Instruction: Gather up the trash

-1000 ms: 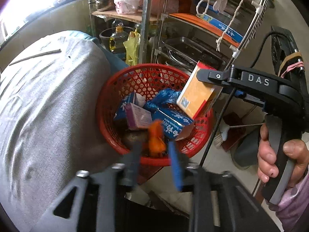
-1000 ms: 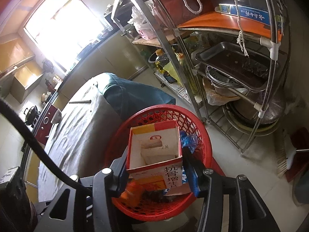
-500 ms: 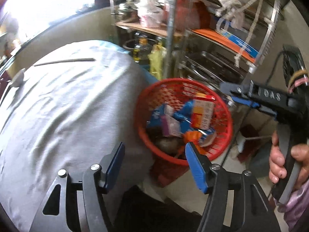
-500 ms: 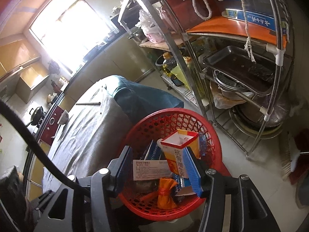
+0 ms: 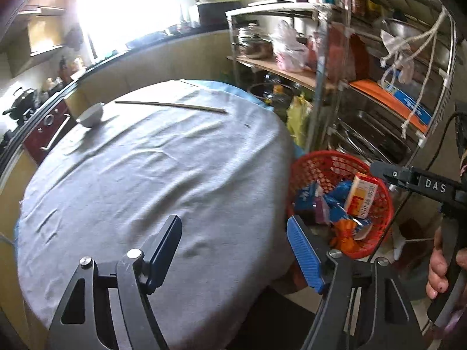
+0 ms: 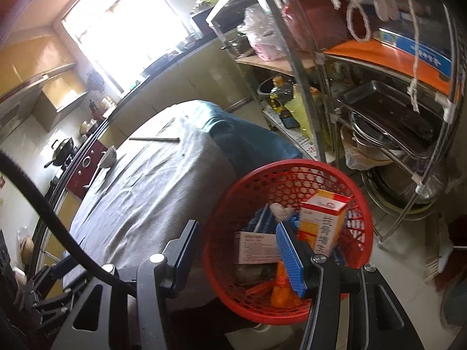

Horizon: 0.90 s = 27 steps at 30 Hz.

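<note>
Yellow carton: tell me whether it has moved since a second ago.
Yes. The yellow carton was between the right gripper jaws above the red basket; now it stands inside it, jaws empty.
</note>
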Tool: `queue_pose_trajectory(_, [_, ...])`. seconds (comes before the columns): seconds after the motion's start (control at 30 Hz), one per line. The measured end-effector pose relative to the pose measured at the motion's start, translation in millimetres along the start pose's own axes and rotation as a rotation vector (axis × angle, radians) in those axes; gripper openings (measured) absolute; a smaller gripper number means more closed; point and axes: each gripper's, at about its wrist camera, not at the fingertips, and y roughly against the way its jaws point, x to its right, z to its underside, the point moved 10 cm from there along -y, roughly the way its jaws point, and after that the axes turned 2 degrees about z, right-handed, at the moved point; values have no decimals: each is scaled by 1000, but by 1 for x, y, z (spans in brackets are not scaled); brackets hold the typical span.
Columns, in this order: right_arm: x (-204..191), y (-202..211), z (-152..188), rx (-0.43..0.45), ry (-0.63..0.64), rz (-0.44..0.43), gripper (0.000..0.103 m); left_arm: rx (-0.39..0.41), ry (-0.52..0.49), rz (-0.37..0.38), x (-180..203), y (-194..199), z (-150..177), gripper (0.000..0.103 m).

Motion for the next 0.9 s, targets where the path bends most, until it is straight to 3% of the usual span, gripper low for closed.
queue_pose_trajectory(0.4, [-72,10,9,4,121,-43,58,55,75,-133,-62,34,4,78])
queue_pose_trajectory(0.9, [-202,27,41,8,315,-149,60,119,234,-280,-165,92,26,84])
